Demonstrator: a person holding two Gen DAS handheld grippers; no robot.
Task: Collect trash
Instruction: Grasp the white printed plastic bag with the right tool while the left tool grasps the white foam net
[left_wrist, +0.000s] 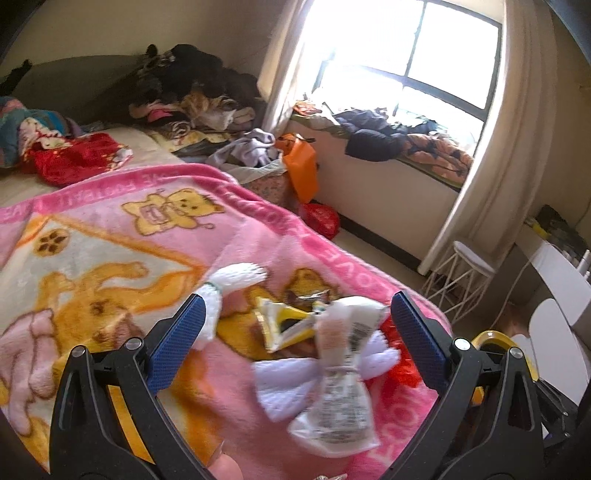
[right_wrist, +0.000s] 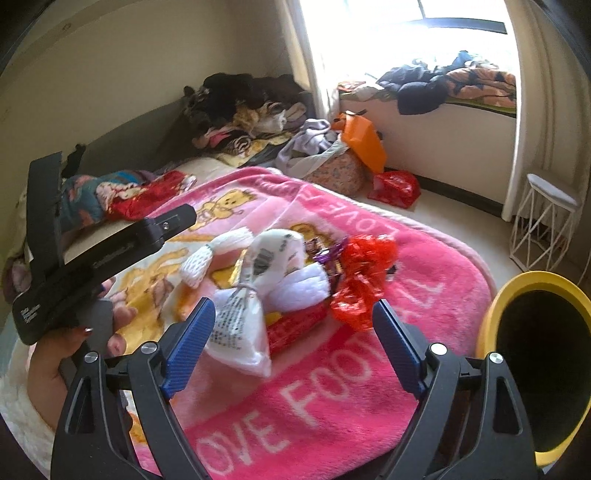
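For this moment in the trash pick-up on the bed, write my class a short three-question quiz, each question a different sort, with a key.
1. True or false: the right gripper is shut on a wrapper.
2. Multiple choice: the red crinkly wrapper lies on A) the floor B) the pink blanket C) the white stool.
3. Fill in: the bin beside the bed has a ____ rim.

Key:
1. False; its jaws are wide apart, as are the left gripper's, with the white printed packet loose on the blanket.
2. B
3. Yellow
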